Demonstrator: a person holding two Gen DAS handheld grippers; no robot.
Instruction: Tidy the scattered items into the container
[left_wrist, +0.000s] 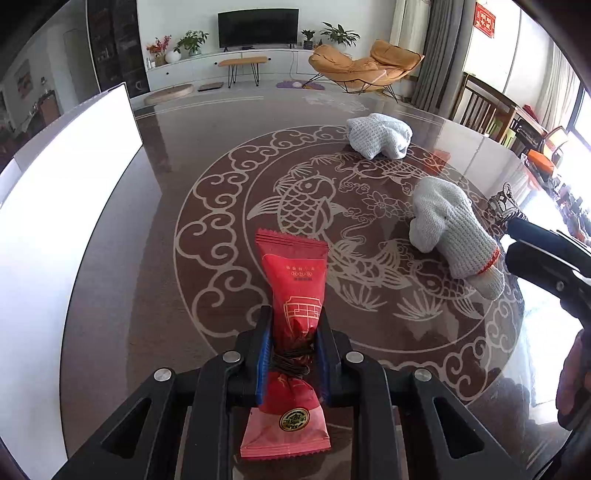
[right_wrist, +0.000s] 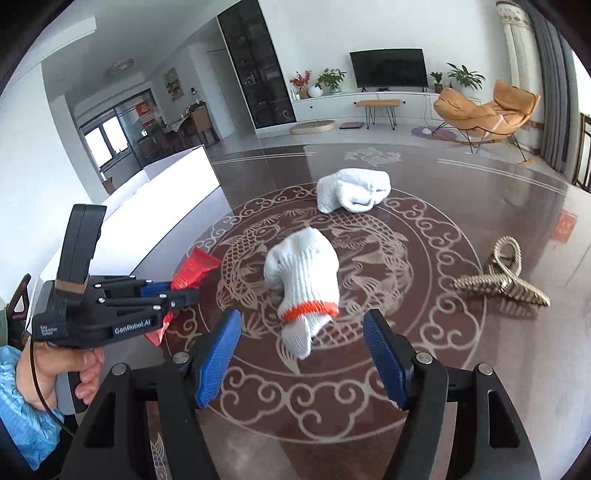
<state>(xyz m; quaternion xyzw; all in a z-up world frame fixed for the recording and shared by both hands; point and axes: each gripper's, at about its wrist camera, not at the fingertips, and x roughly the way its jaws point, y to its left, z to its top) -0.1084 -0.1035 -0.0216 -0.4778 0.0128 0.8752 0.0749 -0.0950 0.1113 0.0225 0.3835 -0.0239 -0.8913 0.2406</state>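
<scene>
My left gripper (left_wrist: 291, 332) is shut on a red snack packet (left_wrist: 293, 277), its blue pads pinching the packet's waist where a dark band wraps it. In the right wrist view the same left gripper (right_wrist: 184, 291) shows at the left, held by a hand, with the red packet (right_wrist: 194, 271) poking out. My right gripper (right_wrist: 301, 343) stands open just short of a white knit glove with an orange cuff band (right_wrist: 303, 273), not touching it. A second white glove (right_wrist: 352, 192) lies crumpled farther back. The white container (left_wrist: 55, 221) stands at the left.
A gold hair claw clip (right_wrist: 506, 280) lies on the table at the right. The dark glossy table (left_wrist: 207, 155) bears a pale fish and cloud pattern. A wooden chair (left_wrist: 484, 107) stands beyond the far right edge. A living room lies behind.
</scene>
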